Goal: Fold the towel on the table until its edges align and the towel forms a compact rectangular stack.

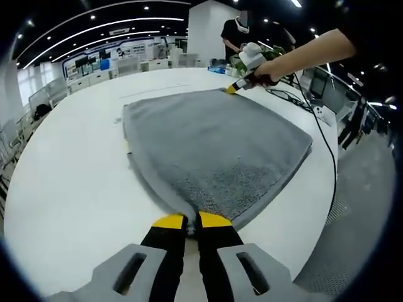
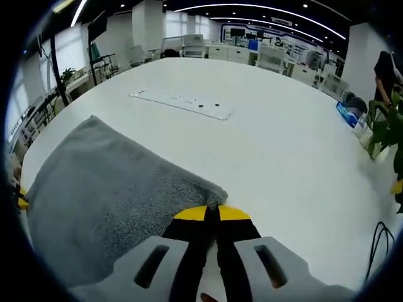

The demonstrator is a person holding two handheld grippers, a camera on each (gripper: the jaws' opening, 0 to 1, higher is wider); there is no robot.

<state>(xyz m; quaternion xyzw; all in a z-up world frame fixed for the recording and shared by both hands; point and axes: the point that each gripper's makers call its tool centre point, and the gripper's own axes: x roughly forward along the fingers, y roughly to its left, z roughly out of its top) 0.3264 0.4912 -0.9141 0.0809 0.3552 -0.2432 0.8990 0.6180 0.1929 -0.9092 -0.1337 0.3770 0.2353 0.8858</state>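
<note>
In the left gripper view the left gripper (image 1: pixel 192 220) is clenched on the near corner of the grey towel (image 1: pixel 214 148), which lies flat on the white table (image 1: pixel 69 182) and runs away toward the right gripper (image 1: pixel 232 89), pinching the far corner. The right gripper view adds a white power strip (image 2: pixel 182 102) lying beyond the towel, well apart from it.

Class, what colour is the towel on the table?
Grey; the towel shows best in the left gripper view.
</note>
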